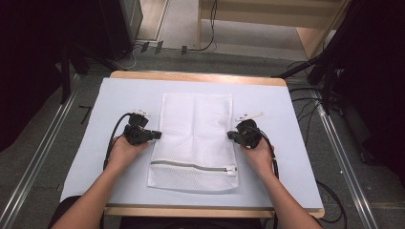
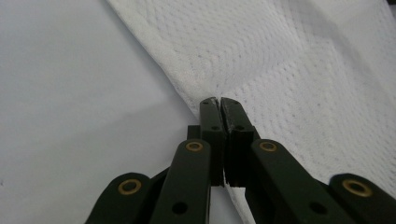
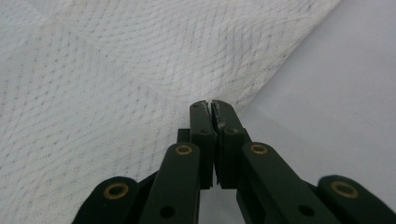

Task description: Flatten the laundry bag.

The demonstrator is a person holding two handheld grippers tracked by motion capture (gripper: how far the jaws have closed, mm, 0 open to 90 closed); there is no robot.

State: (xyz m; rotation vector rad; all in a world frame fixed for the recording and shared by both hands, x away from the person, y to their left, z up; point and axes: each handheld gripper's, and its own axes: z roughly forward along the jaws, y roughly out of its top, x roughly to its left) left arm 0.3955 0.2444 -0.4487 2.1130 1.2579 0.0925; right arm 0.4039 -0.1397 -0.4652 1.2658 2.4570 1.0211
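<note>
I see one white mesh bag [image 1: 196, 138] lying mid-surface [image 1: 286, 119]. My left gripper [image 1: 155, 135] has its jaws pinched on the bag's left edge, my right gripper [image 1: 231, 135] on its right edge; bare surface lies all round.

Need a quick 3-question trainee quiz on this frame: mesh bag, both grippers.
1. True or false: the zipper lies at the end of the mesh bag nearest the person.
2. Where does the left gripper meet the bag? A) the zipper B) the bag's left long edge C) the far corner
3. Fill in: the right gripper has its jaws ____ at the bag's right edge.

Key:
1. True.
2. B.
3. Shut; the right gripper view shows the tips together on the edge of the mesh.
</note>
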